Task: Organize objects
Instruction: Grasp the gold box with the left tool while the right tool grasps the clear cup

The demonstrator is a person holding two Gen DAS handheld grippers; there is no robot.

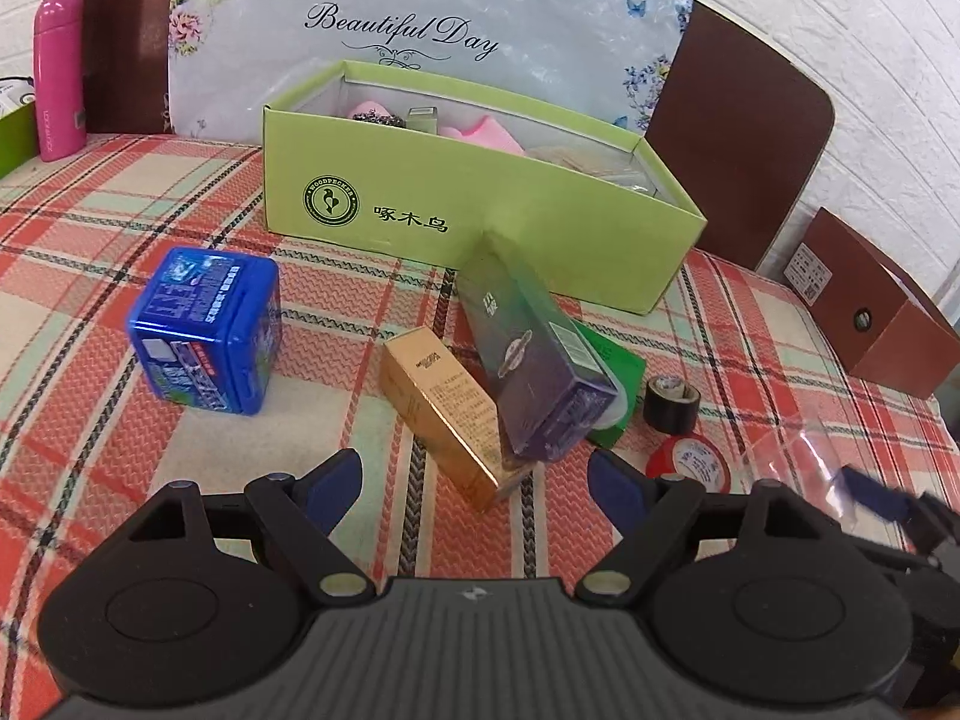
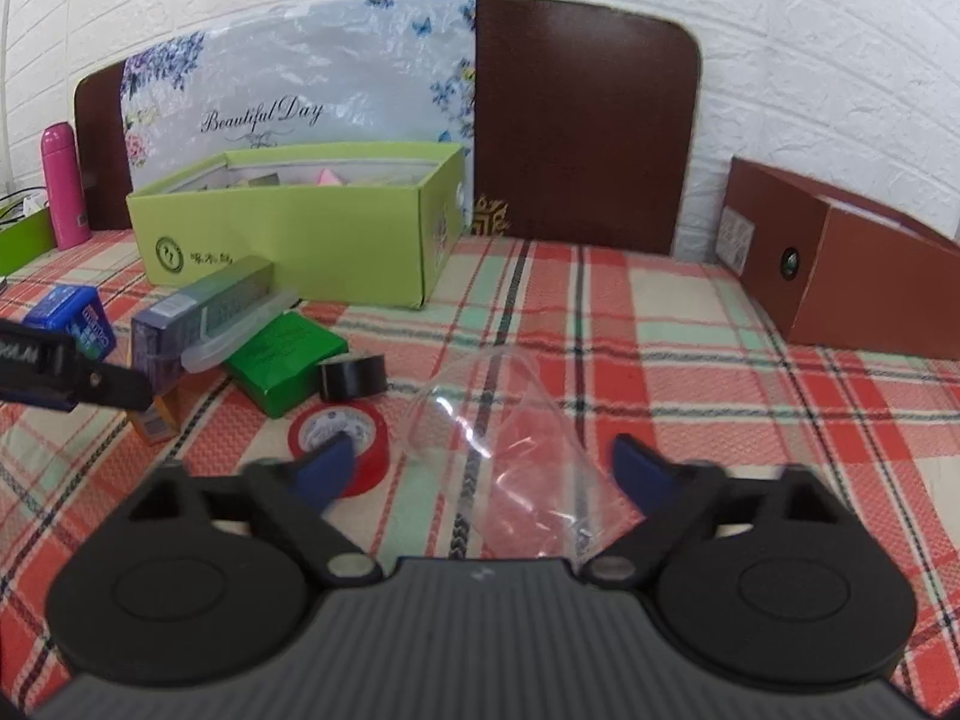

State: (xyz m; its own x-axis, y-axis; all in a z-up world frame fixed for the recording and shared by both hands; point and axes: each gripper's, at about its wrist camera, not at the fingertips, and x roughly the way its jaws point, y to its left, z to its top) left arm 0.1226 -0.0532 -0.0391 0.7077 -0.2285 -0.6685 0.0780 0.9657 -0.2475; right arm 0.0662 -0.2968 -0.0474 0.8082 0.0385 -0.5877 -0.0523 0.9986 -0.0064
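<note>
My left gripper [image 1: 474, 468] stands open just above the plaid tablecloth, its tips either side of the near end of a gold box [image 1: 444, 408]. A purple box [image 1: 534, 366] leans across the gold one and a small green box [image 1: 618, 372]. To the left stands a blue tin [image 1: 204, 330]. My right gripper [image 2: 480, 450] is open around a clear plastic cup [image 2: 510, 420] lying on its side; the left pad stands clear of it. A red tape roll [image 2: 372, 438] and a black tape roll [image 2: 354, 375] sit just left of the cup.
An open light-green box [image 1: 480, 222] holding several items stands behind the pile. A pink bottle [image 1: 57, 78] is at the far left and a brown box [image 2: 840, 276] at the right. A floral board and a dark headboard [image 2: 582, 120] line the back.
</note>
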